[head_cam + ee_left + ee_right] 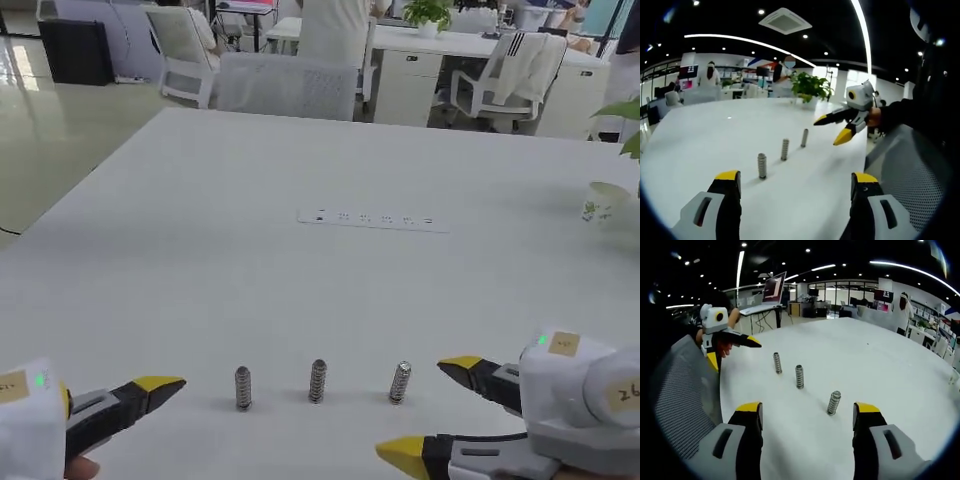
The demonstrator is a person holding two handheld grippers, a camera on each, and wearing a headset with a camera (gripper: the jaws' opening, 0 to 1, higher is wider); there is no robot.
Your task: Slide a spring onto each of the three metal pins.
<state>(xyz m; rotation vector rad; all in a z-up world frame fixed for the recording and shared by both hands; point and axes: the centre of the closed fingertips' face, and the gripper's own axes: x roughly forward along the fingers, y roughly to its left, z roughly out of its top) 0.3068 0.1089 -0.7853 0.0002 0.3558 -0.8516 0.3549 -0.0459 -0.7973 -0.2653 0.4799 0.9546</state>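
Left hand-held gripper [796, 176] is low at 7 o'clock in the head view, jaws spread wide, nothing between the yellow tips. In its own view the tips sit at 7 and 5 o'clock with bare white bench [300, 170] between them. Across at 5 o'clock in the head view is the right hand-held gripper [430, 410] - also spread, one yellow tip pointing in toward the row, the other lower and nearer the person, and it grips nothing.

Between the two, at 6 o'clock in the head view, three springs stand in a line on the bench, spaced evenly and well apart from each other. The left spring [243, 388] is upright and nearest the left tip. The middle spring [317, 381] is upright too. The right spring [400, 383] leans a little, its top tipped to 1 o'clock, and it stands just beside the right hand-held gripper's upper tip without touching it. Whether a pin runs up inside each coil I cannot tell - the coils hide it.

Further out, at 12 o'clock from the springs, a strip of sockets [372, 220] lies flush in the bench top. Beyond the far edge, white chairs [185, 50] and desks [450, 45], and a green plant [810, 87] in the left gripper view.
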